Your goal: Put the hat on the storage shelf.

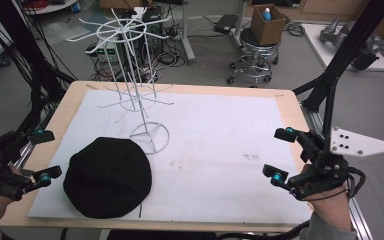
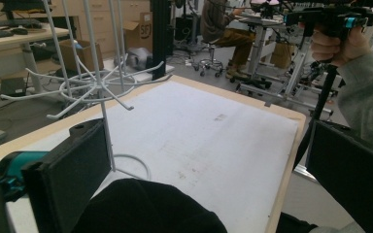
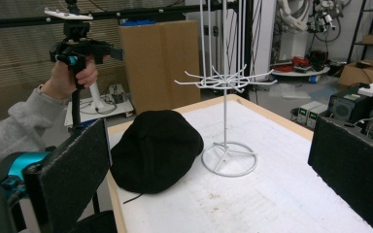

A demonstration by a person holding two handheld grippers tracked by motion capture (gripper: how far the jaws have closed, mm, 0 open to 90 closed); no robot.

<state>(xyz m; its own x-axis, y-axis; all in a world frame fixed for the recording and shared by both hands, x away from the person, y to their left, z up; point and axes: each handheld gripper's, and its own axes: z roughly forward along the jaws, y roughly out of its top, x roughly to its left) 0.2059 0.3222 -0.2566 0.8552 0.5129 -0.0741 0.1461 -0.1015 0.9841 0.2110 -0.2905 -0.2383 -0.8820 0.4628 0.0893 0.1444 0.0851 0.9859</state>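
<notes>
A black cloth hat [image 1: 107, 177] lies flat on the white mat [image 1: 220, 150] near the table's front left. Just behind it stands a white wire display rack [image 1: 149, 135] with radiating hooks. My left gripper [image 1: 44, 155] hovers at the table's left edge, beside the hat, open and empty. My right gripper [image 1: 280, 154] hovers over the mat's right edge, open too, well away from the hat. In the left gripper view the hat [image 2: 150, 206] sits low between the wide-apart jaws, the rack [image 2: 97, 87] beyond. In the right gripper view the hat [image 3: 155, 148] and rack [image 3: 229, 159] lie ahead.
The wooden table [image 1: 290, 107] carries the mat, the hat and the rack. Black frame posts [image 1: 330, 85] rise at the right side. Behind the table are a stool [image 1: 255, 60], a cardboard box [image 1: 267, 22] and cables on the floor.
</notes>
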